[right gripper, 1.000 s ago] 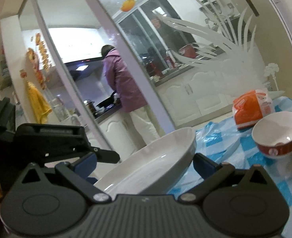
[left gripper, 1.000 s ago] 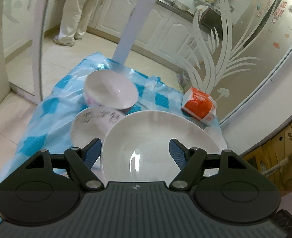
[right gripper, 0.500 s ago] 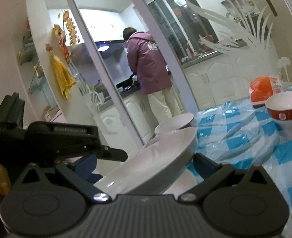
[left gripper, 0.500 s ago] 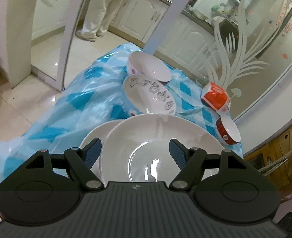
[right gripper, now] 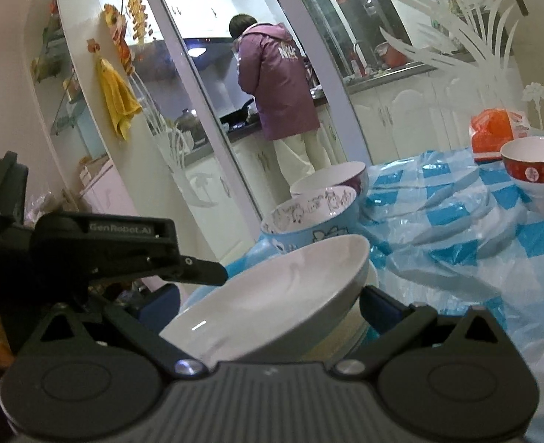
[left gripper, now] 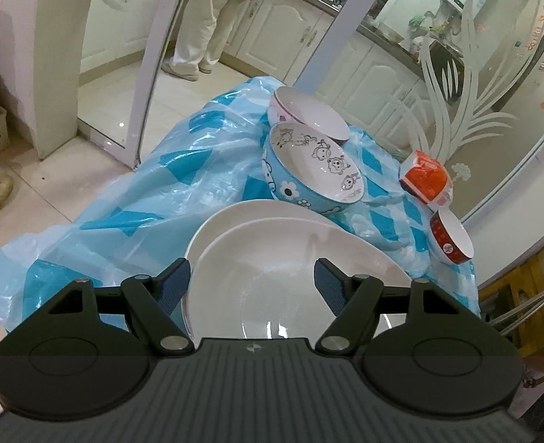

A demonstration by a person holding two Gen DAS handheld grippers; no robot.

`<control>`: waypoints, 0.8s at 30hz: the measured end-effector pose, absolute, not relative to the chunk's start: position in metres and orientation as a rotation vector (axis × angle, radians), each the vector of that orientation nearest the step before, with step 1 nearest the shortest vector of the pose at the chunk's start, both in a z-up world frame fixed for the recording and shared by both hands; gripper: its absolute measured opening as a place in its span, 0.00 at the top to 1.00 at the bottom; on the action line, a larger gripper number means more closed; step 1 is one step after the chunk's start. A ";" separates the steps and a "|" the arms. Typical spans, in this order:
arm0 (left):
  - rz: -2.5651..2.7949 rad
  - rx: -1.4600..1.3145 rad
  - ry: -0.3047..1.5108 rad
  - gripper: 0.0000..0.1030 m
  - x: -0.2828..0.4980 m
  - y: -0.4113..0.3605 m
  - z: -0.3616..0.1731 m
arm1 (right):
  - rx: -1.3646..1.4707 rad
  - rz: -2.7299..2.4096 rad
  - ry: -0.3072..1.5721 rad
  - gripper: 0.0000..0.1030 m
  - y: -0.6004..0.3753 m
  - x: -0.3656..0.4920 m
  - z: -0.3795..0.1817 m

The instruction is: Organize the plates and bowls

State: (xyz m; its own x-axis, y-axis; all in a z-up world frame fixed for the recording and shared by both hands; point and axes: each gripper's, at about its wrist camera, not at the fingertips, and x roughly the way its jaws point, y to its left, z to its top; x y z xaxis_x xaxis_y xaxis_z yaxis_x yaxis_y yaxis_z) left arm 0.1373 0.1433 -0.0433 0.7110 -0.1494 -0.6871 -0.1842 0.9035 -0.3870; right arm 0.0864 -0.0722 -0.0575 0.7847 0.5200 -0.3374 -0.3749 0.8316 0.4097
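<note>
Left tongs point(left gripper: 252, 283) sit wide apart, blue pads either side of the white plate point(left gripper: 290, 277) with no pad seen touching the rim, so not clamped as far as this view shows. In the right wrist view that same gripper's upper finger reaches over the plate's near-left edge, maybe steadying it; contact can't be confirmed. Right tongs point(right gripper: 268, 306) also wide, right pad just beside the plate's point(right gripper: 272, 295) right edge, left pad tucked under the left gripper body; whether they carry it from below I cannot tell. Plate is tilted, far edge higher, and lies over a second white plate point(left gripper: 212, 232) on the desk point(left gripper: 124, 199), near edge toward the cameras. Judgement: plates are being stacked like on like, and the tilt suggests the upper one isn't fully seated yet.

Pose: both grippers low and close together at the desk's near side, left aimed down and forward over the plate, right nearly level from its right flank.

Farther: blue cartoon bowl point(left gripper: 312, 170) touching a pink-rimmed bowl point(left gripper: 308, 118) behind it, grouped bowls. Off right, well apart, red bowl point(left gripper: 451, 238) next to an orange packet point(left gripper: 425, 179), still ungrouped
</note>
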 end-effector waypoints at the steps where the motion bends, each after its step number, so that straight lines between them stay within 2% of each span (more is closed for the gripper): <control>1: 0.017 -0.451 0.781 0.17 0.136 0.143 -0.044 | 0.328 0.492 0.455 0.00 -0.072 0.087 -0.058; 12: 0.017 -0.436 0.730 0.22 0.130 0.144 -0.050 | 0.227 0.478 0.466 0.00 -0.068 0.095 -0.064; 18: 0.059 -0.382 0.667 0.19 0.123 0.143 -0.041 | 0.224 0.510 0.492 0.00 -0.070 0.095 -0.066; 24: 0.101 -0.304 0.603 0.10 0.114 0.140 -0.033 | 0.264 0.531 0.477 0.01 -0.081 0.090 -0.064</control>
State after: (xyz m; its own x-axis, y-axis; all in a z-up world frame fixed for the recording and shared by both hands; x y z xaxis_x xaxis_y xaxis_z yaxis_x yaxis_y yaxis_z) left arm 0.1136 0.1398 -0.0328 0.8201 0.0055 -0.5723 -0.1818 0.9507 -0.2514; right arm 0.0902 -0.0812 -0.0637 0.7573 0.5412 -0.3655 -0.4213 0.8325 0.3599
